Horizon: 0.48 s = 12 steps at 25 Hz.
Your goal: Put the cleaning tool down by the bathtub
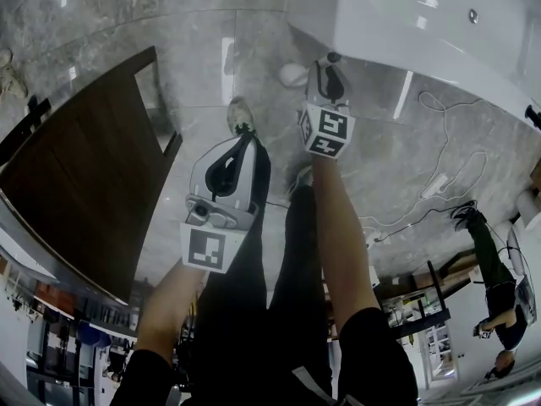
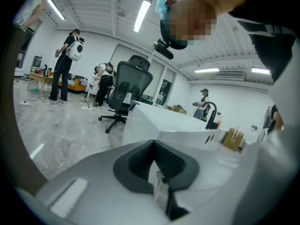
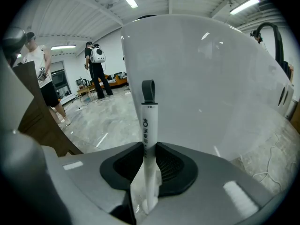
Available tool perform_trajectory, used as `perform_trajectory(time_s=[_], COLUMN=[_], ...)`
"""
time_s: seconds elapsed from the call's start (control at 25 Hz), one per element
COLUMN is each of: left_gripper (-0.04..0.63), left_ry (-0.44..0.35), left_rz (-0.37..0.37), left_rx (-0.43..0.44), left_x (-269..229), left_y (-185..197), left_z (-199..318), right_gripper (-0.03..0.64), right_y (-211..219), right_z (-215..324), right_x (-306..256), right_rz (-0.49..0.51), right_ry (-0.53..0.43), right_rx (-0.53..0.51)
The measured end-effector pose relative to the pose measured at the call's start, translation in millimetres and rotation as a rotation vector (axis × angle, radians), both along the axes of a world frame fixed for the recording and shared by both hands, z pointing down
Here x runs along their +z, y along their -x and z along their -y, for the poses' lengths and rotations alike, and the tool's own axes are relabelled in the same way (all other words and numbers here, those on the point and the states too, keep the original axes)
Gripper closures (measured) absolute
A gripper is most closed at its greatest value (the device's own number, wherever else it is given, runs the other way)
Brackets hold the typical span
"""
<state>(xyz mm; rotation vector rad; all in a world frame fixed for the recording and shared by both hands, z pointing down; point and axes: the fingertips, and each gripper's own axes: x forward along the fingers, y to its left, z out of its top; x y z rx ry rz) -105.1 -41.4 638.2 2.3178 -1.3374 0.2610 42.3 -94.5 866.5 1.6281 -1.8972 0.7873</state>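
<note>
Right gripper (image 3: 149, 148) clamps cleaning tool (image 3: 149, 121) — plain only in its view.

Running lengthwise down the white handle of the cleaning tool (image 3: 149, 139), standing in dark print: a small round logo and, below it, three Chinese characters looking like 宝家洁.

Open-plan lab or office hall: a freestanding white bathtub (image 1: 397, 24) on marble-look floor (image 1: 194, 49), office chair (image 2: 127, 90) beyond it, loose cables (image 1: 439, 184) beside it, strip lights (image 2: 142, 15) above.
</note>
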Motion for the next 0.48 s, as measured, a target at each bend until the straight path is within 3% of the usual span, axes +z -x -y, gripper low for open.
perform_trajectory(time_s=[0.48], left_gripper=[0.587], left_ry=[-0.003], left_rz=[-0.004], left_rx=[-0.018], left_x=[2], left_y=[2], left_z=[6], right_gripper=[0.528], right_y=[-1], right_z=[13], right_x=[5], right_rz=[0.009], right_ry=[0.006], right_rx=[0.010])
